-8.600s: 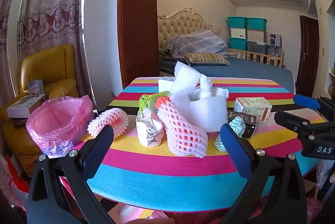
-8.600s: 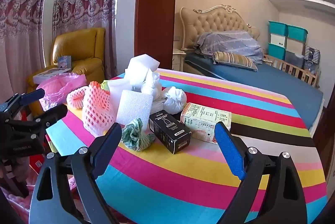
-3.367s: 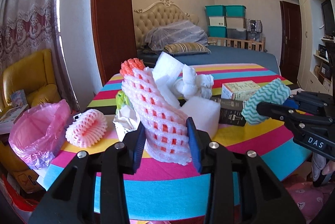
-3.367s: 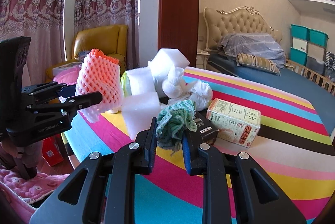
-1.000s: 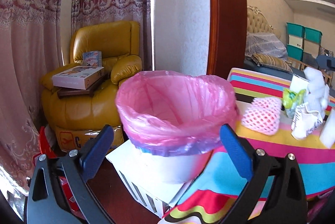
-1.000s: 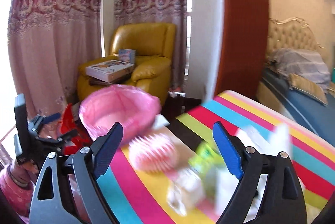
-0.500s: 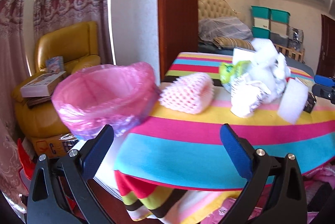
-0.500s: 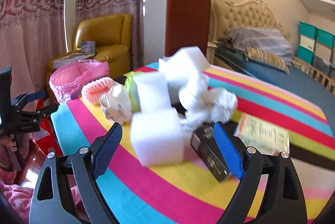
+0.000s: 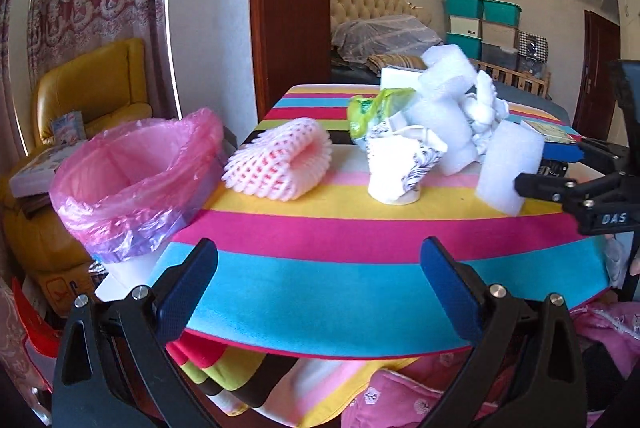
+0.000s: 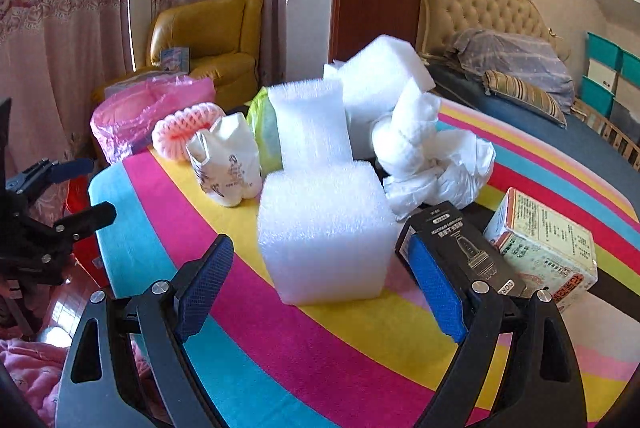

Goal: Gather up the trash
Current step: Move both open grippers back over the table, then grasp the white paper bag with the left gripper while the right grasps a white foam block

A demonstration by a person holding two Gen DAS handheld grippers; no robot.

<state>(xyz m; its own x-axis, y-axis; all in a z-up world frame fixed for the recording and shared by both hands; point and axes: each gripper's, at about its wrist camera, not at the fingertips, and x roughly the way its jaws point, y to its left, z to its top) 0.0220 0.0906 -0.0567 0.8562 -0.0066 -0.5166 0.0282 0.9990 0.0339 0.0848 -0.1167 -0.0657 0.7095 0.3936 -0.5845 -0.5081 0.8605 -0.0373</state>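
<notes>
Trash lies on a striped table (image 9: 320, 228): a pink foam fruit net (image 9: 280, 164), a crumpled paper cup (image 9: 400, 168), a green wrapper (image 9: 368, 108), white foam blocks (image 10: 324, 232), crumpled white paper (image 10: 432, 164), a black box (image 10: 460, 244) and a printed carton (image 10: 548, 248). A bin with a pink bag (image 9: 132, 180) stands at the table's left end. My left gripper (image 9: 320, 288) is open and empty at the near table edge. My right gripper (image 10: 320, 284) is open and empty, with the nearest foam block just ahead of it between the fingers.
A yellow armchair (image 9: 88, 88) with boxes stands behind the bin, beside curtains. A brown door frame (image 9: 288, 0) and a bed (image 10: 520, 68) lie beyond the table. Pink fabric (image 9: 480, 388) lies below the table edge.
Both grippers dropped their items at the pink bin and swung back to the table, open and empty. The right gripper has closed in on the nearest foam block.
</notes>
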